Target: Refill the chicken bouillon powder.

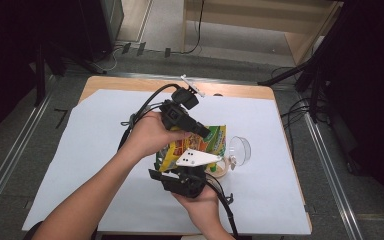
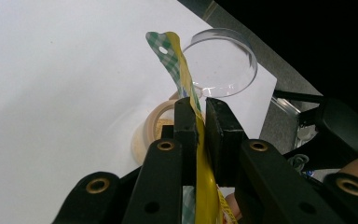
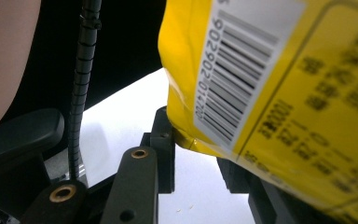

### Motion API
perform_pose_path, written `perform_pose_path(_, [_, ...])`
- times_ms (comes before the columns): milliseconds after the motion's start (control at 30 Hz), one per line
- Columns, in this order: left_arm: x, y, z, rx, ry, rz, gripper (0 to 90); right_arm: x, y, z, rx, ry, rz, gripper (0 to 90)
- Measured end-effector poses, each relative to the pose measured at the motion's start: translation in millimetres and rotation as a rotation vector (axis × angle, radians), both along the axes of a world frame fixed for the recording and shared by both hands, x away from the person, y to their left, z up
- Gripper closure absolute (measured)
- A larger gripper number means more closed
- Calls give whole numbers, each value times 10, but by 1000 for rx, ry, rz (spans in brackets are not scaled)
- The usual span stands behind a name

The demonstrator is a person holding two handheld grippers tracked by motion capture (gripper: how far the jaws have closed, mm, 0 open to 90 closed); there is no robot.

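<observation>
A person holds a yellow snack bag (image 1: 211, 141) tilted above a small wooden bowl (image 2: 153, 133) at the right of the white-covered tabletop (image 1: 80, 150). The left tool (image 2: 200, 112) pinches the bag's top edge tight; the right tool (image 3: 200, 154) clamps its lower end. A clear lid (image 1: 240, 149) lies just right of the bowl. Some crumbs already sit in the bowl, so pouring appears under way, not finished.
</observation>
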State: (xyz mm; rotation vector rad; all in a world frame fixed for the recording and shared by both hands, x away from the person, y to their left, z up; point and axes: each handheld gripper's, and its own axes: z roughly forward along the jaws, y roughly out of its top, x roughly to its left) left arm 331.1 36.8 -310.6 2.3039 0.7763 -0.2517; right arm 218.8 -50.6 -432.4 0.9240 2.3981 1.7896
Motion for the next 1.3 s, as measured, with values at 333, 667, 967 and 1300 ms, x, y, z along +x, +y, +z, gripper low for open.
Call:
perform_pose_path(333, [-32,21,-49,-2,8,1,839,-15,26,-48,-7,10,2,717])
perform_pose_path(667, [-33,28,-57,-5,10,0,839,-16,31,-58,-12,9,0,717])
perform_pose_path(967, [-61,5,42,-10,-10,0,836,-16,26,-2,17,-9,0,708])
perform_pose_path(1300, [-80,-34,45,6,-6,-17,837,-14,27,-21,16,1,-4,715])
